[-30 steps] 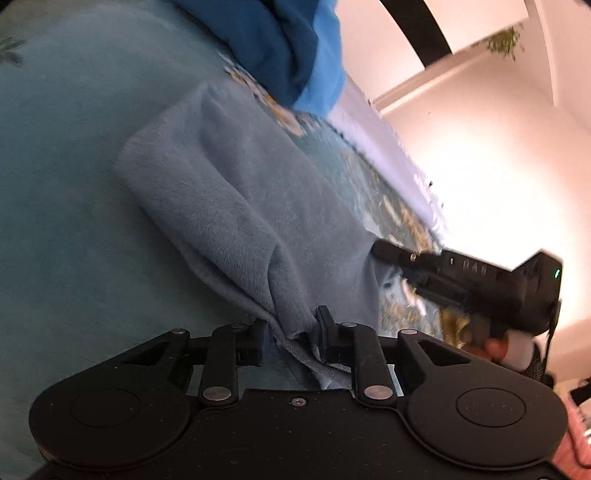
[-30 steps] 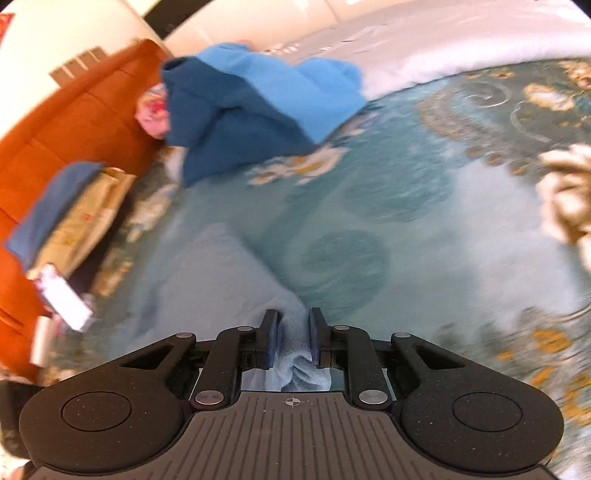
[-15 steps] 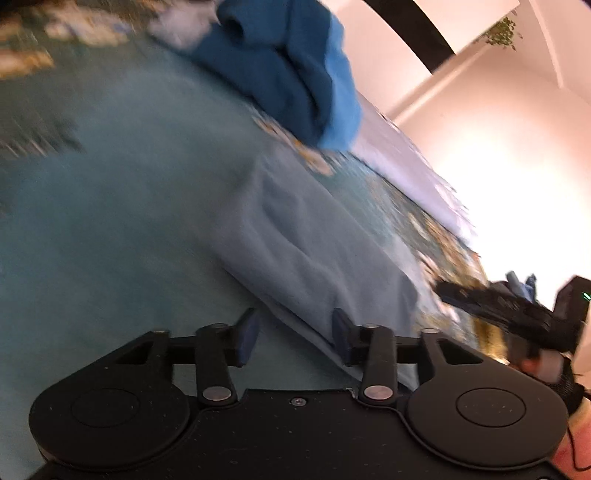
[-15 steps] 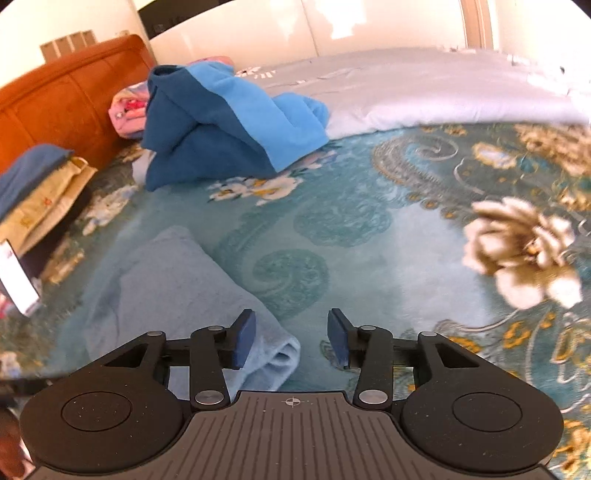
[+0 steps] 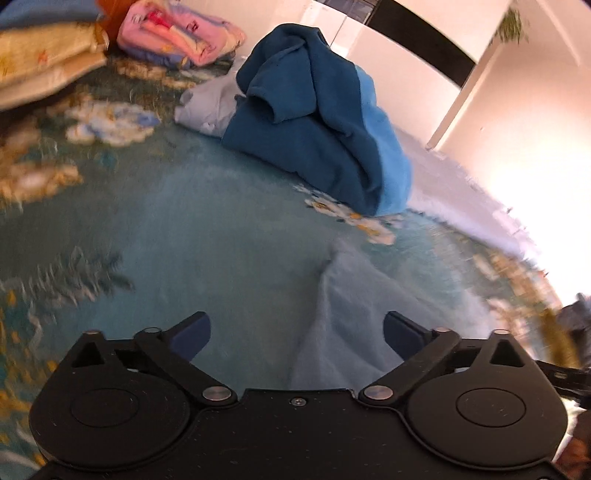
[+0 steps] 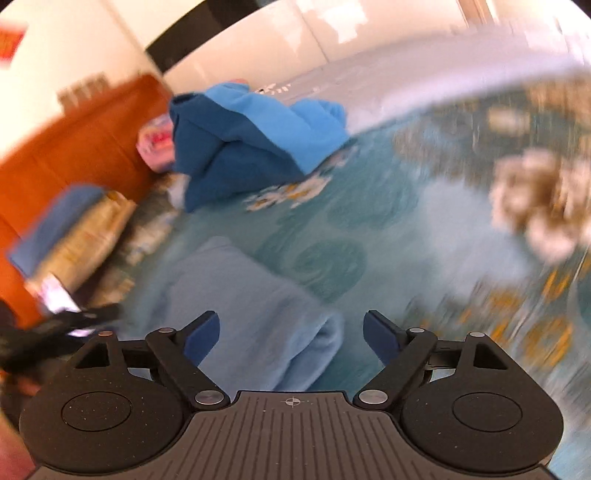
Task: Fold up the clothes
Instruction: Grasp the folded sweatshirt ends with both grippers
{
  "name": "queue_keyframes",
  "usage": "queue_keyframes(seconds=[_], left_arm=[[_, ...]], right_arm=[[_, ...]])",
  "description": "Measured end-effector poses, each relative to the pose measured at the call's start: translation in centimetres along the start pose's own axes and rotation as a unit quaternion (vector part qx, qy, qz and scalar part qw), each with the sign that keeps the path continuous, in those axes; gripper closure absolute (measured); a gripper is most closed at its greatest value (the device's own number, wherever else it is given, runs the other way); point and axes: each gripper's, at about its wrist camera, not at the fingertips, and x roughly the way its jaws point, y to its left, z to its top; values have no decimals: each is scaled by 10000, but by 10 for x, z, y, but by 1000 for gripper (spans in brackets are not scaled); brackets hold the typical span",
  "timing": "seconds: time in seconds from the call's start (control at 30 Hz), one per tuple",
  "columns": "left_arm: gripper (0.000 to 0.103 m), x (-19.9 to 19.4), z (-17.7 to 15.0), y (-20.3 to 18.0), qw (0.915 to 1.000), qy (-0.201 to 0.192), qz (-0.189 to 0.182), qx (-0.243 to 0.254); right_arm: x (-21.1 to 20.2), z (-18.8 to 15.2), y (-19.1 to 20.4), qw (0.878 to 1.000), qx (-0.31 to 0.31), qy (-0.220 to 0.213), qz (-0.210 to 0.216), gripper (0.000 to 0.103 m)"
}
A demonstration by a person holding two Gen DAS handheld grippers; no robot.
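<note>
Both grippers have let go since a second ago: then each pinched a corner of the pale blue fleece garment (image 5: pixel 354 325), now the left gripper (image 5: pixel 297 332) and the right gripper (image 6: pixel 291 332) hang above it with jaws spread wide and nothing between them. Folded into a long strip, the garment lies flat on the teal floral bedspread (image 5: pixel 184 240), its rounded end just under the right gripper in the right wrist view. Beyond it, well apart, sits a crumpled heap of dark blue and light blue clothing (image 5: pixel 317 125), with folded pink and cream bedding (image 5: pixel 177 33) near the orange wooden headboard (image 6: pixel 74 147).

Judging from the blur, both hands are moving fast. The risk is that a low fingertip catches the soft fleece and drags the fold open, or that the loose top layer slides off, since nothing pins it.
</note>
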Motion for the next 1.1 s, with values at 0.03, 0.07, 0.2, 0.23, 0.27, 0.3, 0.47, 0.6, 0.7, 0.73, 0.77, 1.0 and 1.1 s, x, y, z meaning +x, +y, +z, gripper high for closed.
queue_keyframes(seconds=[0.03, 0.07, 0.2, 0.23, 0.27, 0.3, 0.47, 0.6, 0.7, 0.73, 0.77, 1.0, 1.1], left_arm=[[2, 3, 1, -7, 9993, -39, 212, 294], [2, 6, 2, -14, 9975, -73, 394, 582], [2, 15, 3, -28, 9913, -79, 609, 1161], [2, 17, 3, -27, 9919, -45, 543, 1145], [2, 20, 3, -26, 9924, -15, 489, 1128], [2, 22, 3, -26, 9926, 4, 453, 1130], [2, 31, 5, -23, 9928, 70, 255, 1166], [2, 39, 8, -18, 9925, 139, 78, 1216], [2, 50, 10, -14, 9915, 331, -250, 1232], [2, 54, 10, -12, 9912, 408, -374, 1205], [3, 58, 10, -10, 9909, 487, -514, 1148], [30, 78, 0, -4, 9876, 864, -1155, 618], [60, 77, -7, -2, 9852, 904, -1418, 343]], right_arm=[[2, -6, -6, 9997, 207, 35, 79, 18], [5, -12, -12, 9992, 391, 70, 99, 18], [11, -26, -18, 9972, 699, 164, 205, 18], [12, -28, -17, 9971, 703, 175, 243, 18], [13, -28, -16, 9972, 688, 175, 249, 18], [14, -29, -15, 9973, 677, 172, 234, 18], [18, -31, -12, 9969, 745, 160, 187, 18], [25, -37, -9, 9969, 743, 208, 130, 18], [30, -43, -6, 9969, 764, 158, 133, 10], [31, -44, -5, 9969, 762, 135, 148, 9], [32, -45, -3, 9969, 758, 133, 160, 9], [45, -57, 7, 9935, 936, 265, 584, 20], [53, -60, 11, 9917, 1012, 415, 682, 59]])
